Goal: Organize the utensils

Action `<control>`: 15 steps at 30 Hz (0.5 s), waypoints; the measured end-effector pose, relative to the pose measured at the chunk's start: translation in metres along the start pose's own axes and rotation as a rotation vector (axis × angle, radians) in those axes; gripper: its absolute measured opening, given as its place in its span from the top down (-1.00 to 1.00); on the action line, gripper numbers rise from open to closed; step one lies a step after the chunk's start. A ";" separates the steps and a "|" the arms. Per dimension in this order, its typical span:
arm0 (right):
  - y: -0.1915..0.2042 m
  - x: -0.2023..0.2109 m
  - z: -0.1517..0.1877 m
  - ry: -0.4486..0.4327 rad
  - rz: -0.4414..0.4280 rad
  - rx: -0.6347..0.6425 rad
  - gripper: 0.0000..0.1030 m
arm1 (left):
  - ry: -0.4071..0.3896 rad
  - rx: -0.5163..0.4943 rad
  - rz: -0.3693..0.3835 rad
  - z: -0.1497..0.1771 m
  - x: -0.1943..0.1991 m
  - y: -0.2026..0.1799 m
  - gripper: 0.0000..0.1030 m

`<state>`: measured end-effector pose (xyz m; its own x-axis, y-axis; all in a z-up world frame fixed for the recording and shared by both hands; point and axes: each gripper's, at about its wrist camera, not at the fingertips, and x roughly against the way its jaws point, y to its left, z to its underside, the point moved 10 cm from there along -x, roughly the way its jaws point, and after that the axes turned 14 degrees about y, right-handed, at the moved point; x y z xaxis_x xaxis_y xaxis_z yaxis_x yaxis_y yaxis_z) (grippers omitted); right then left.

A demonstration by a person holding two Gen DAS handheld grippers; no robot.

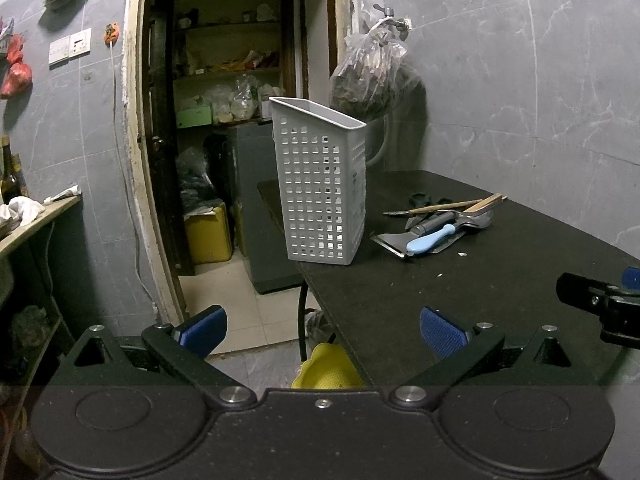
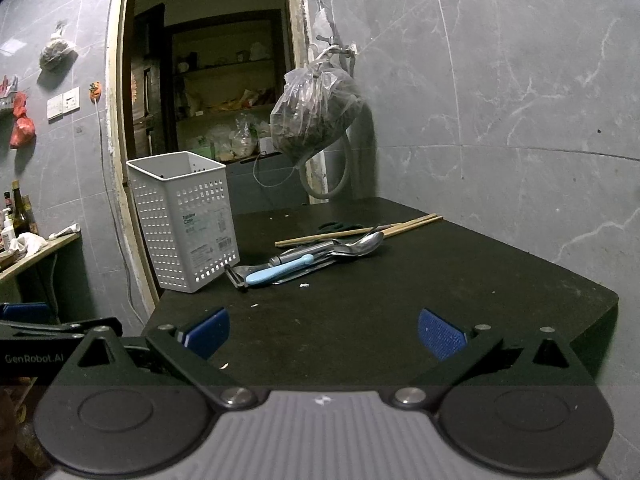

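Observation:
A white perforated utensil basket (image 1: pixel 324 184) stands upright and looks empty at the black table's left edge; it also shows in the right wrist view (image 2: pixel 186 220). Beside it lies a pile of utensils (image 1: pixel 434 226): a light-blue handled peeler (image 2: pixel 280 270), a spoon (image 2: pixel 364 244), wooden chopsticks (image 2: pixel 360 230) and dark scissors (image 2: pixel 340 226). My left gripper (image 1: pixel 322 332) is open and empty, hovering at the table's near left edge. My right gripper (image 2: pixel 324 334) is open and empty over the table's near part, well short of the pile.
The black table (image 2: pixel 400 300) stands against a grey tiled wall. A plastic bag (image 2: pixel 316 120) hangs from a tap above the table's back. An open doorway (image 1: pixel 228 120) to a storeroom lies left. A wooden shelf (image 1: pixel 28 220) with bottles stands far left. A yellow object (image 1: pixel 328 368) lies below the table.

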<state>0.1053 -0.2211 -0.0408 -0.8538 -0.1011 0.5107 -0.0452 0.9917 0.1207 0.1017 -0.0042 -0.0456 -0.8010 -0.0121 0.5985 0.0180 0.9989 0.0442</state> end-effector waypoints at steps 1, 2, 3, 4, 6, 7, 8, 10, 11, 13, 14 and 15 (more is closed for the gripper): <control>-0.001 0.000 0.000 0.002 0.002 -0.001 -1.00 | 0.001 0.000 0.001 0.000 0.000 0.000 -0.99; -0.002 -0.001 0.001 0.005 0.005 -0.001 -1.00 | 0.000 0.000 0.001 0.000 0.000 0.000 -0.99; -0.002 -0.002 0.002 0.007 0.008 -0.002 -1.00 | 0.000 -0.001 0.000 0.000 0.000 0.000 -0.99; -0.003 -0.002 0.002 0.008 0.010 -0.002 -1.00 | 0.000 0.000 0.000 0.000 0.000 0.000 -0.99; -0.003 0.000 0.002 0.008 0.014 -0.003 -1.00 | 0.001 0.000 -0.001 0.000 0.000 0.000 -0.99; -0.004 -0.001 0.003 0.008 0.016 -0.004 -1.00 | 0.002 0.000 -0.002 0.000 0.000 0.000 -0.99; -0.004 -0.001 0.003 0.009 0.017 -0.004 -1.00 | 0.001 0.000 -0.001 0.000 0.000 0.001 -0.99; -0.003 -0.001 0.002 0.013 0.020 -0.005 -1.00 | 0.001 -0.001 -0.001 0.000 0.000 0.001 -0.99; -0.003 -0.001 0.002 0.015 0.020 -0.005 -1.00 | 0.002 -0.001 0.000 0.000 0.000 0.001 -0.99; -0.003 0.000 0.002 0.016 0.019 -0.005 -1.00 | 0.003 -0.002 0.000 0.000 -0.001 0.001 -0.99; -0.003 0.000 0.002 0.016 0.020 -0.005 -1.00 | 0.003 -0.004 -0.001 0.000 -0.001 0.000 -0.99; -0.003 0.000 0.002 0.016 0.020 -0.005 -1.00 | 0.003 -0.003 -0.001 0.000 -0.001 0.000 -0.99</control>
<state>0.1046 -0.2243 -0.0434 -0.8463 -0.0823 0.5263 -0.0256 0.9931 0.1141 0.1025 -0.0041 -0.0461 -0.7993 -0.0133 0.6008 0.0192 0.9987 0.0477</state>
